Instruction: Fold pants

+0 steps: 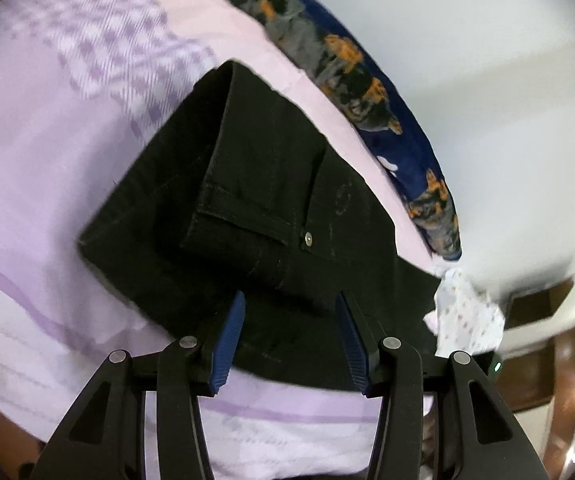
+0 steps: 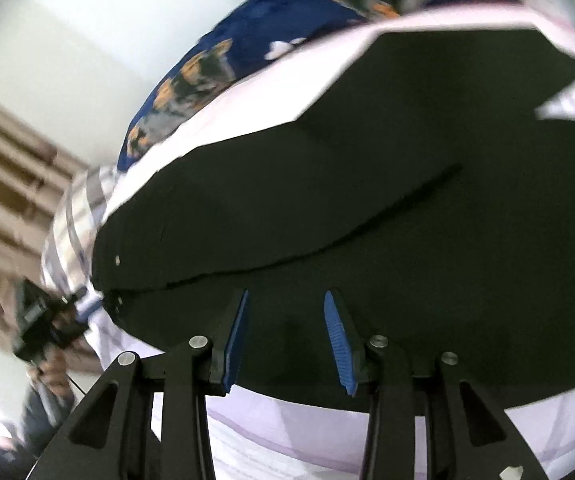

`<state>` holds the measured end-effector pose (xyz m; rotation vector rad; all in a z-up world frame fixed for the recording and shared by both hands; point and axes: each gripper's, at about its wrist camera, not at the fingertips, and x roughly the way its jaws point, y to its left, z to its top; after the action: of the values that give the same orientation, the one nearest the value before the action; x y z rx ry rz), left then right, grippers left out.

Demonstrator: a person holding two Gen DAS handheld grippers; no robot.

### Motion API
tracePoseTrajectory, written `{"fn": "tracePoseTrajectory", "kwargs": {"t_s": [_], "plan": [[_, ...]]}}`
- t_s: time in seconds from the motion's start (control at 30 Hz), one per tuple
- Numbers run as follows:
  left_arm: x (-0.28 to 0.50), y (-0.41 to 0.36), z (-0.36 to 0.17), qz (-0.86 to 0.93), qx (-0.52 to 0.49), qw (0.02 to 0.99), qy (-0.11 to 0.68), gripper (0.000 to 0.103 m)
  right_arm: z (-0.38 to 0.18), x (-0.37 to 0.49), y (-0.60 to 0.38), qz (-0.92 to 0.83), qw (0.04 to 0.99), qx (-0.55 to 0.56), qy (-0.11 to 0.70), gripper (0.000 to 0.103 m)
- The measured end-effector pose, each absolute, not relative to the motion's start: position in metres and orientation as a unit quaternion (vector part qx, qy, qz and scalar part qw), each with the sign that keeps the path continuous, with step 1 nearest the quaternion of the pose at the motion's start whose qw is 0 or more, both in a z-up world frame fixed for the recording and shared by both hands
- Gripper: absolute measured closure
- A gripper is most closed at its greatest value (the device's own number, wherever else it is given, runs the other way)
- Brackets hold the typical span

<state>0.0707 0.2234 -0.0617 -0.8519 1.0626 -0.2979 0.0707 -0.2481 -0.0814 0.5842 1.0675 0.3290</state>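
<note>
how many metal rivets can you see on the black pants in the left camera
1. A silver rivet sits on the pants at a pocket corner, up and right of the left gripper. Folds may hide others.

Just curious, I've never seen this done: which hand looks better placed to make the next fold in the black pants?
Probably the left gripper: its open fingers frame the pants' folded end, edges in clear view. The right gripper, also open, faces only flat cloth.
</note>
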Motion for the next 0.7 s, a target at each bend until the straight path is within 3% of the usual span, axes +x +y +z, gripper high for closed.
{"fn": "tracePoseTrajectory", "kwargs": {"t_s": [0.4,0.5,0.7], "plan": [[0.091,0.226,-0.077,-0.100,-0.435,0.758,0.475,0.056,-0.117,0.097,-0.277,0.113,0.774,0.427,0.454,0.066],[0.094,0.227,-0.074,-0.087,-0.423,0.770,0.469,0.072,-0.120,0.111,-0.286,0.102,0.774,0.444,0.440,0.067],[0.097,0.233,-0.075,-0.075,-0.421,0.769,0.475,0.081,-0.123,0.132,-0.311,0.074,0.780,0.454,0.424,0.076]]}}
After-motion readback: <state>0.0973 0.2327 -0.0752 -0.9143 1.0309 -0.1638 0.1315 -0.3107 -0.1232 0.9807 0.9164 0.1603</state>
